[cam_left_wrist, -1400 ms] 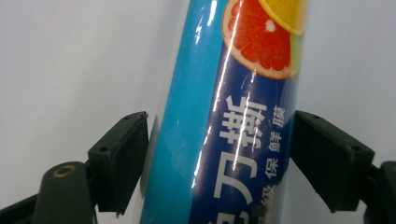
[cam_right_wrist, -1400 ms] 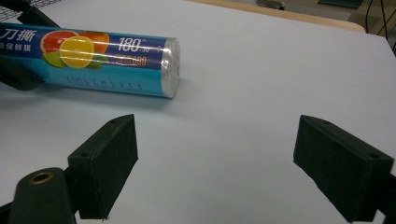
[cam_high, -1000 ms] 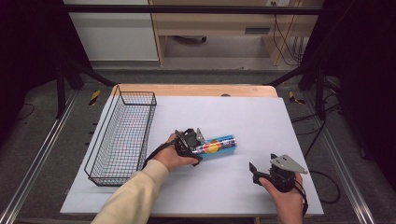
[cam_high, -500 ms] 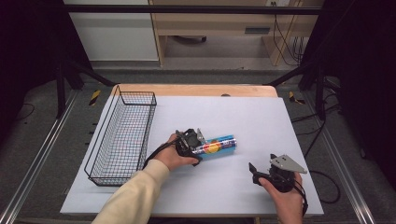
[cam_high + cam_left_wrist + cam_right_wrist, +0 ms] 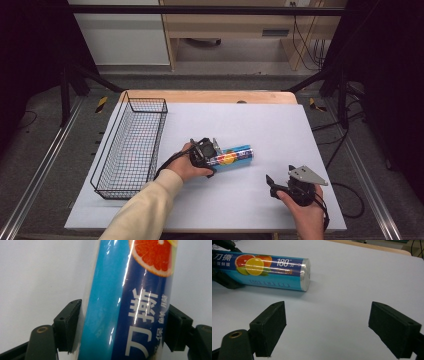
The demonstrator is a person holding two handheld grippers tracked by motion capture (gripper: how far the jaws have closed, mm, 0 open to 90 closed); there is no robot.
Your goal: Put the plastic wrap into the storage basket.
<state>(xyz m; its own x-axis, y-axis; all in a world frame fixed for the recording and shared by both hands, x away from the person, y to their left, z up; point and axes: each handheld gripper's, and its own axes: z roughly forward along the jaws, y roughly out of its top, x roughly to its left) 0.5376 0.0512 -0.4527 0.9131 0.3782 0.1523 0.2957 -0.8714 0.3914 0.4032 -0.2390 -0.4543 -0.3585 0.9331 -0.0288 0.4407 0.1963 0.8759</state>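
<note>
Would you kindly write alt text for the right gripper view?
The right gripper, jaws wide open with nothing between them, hovers above a white table. Beyond lies a blue roll of cling film printed with citrus fruit.

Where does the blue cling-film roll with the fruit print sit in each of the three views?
High view: the roll lies mid-table, right of the wire basket, its near end in the left claw.
Left gripper view: it runs up the middle, jaws pressed on both sides.
Right gripper view: upper left, lying flat beyond the open right claw.
Shared landmark: the orange fruit print on the roll.
</note>
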